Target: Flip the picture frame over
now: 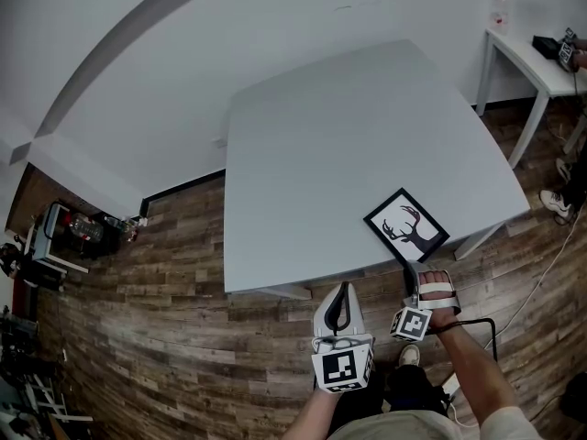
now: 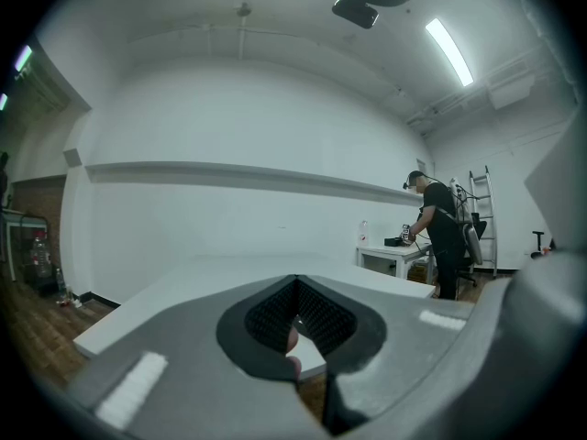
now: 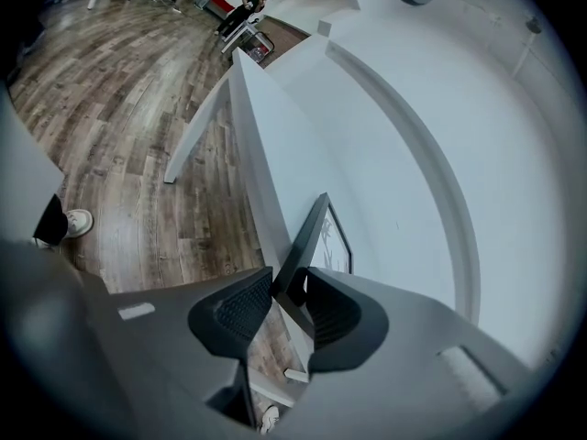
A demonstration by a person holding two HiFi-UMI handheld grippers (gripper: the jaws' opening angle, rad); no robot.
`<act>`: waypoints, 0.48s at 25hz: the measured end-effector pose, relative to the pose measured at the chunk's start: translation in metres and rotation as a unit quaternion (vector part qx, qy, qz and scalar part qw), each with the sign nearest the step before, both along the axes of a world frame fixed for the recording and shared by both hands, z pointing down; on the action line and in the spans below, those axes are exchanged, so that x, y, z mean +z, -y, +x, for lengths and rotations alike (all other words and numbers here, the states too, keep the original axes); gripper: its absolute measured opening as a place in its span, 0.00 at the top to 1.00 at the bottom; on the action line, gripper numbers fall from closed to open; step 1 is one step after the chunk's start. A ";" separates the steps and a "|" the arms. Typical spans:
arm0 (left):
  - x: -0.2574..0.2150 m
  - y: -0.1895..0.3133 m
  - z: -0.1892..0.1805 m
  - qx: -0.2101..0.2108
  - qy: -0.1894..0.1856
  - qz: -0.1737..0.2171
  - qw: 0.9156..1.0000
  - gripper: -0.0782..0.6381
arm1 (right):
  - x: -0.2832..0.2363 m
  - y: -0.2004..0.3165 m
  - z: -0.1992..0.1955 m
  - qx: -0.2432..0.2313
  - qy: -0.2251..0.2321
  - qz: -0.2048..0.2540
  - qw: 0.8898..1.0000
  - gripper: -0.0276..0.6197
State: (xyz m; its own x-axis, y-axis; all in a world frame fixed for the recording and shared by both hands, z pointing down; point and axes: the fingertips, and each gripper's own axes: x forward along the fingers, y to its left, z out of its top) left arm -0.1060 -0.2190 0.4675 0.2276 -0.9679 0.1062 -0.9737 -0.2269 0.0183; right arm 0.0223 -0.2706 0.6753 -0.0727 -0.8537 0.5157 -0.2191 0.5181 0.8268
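The black picture frame (image 1: 406, 226), face up with a deer silhouette, lies near the front right corner of the pale grey table (image 1: 348, 136). My right gripper (image 1: 411, 271) reaches in from below the table edge to the frame's nearest corner. In the right gripper view that corner (image 3: 316, 232) stands between the two pads, and the gripper (image 3: 292, 278) is shut on it. My left gripper (image 1: 343, 289) hangs shut and empty in front of the table's front edge, left of the frame. The left gripper view shows its jaws (image 2: 296, 282) pressed together, with the table top (image 2: 229, 278) beyond.
A smaller white table (image 1: 537, 67) with a few items stands at the back right, and a person (image 2: 442, 236) stands at it. A shoe (image 1: 553, 201) and a cable (image 1: 541, 278) are on the wood floor to the right. Clutter (image 1: 78, 230) sits by the wall at left.
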 end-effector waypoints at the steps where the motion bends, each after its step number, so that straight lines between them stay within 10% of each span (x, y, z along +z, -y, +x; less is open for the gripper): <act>1: 0.000 0.000 0.000 0.000 0.000 0.000 1.000 0.89 | 0.003 0.000 0.000 -0.001 -0.002 -0.002 1.000 0.75; 12: -0.002 0.003 -0.001 0.002 -0.003 0.001 1.000 0.89 | 0.002 0.002 -0.003 0.012 0.000 -0.029 1.000 0.72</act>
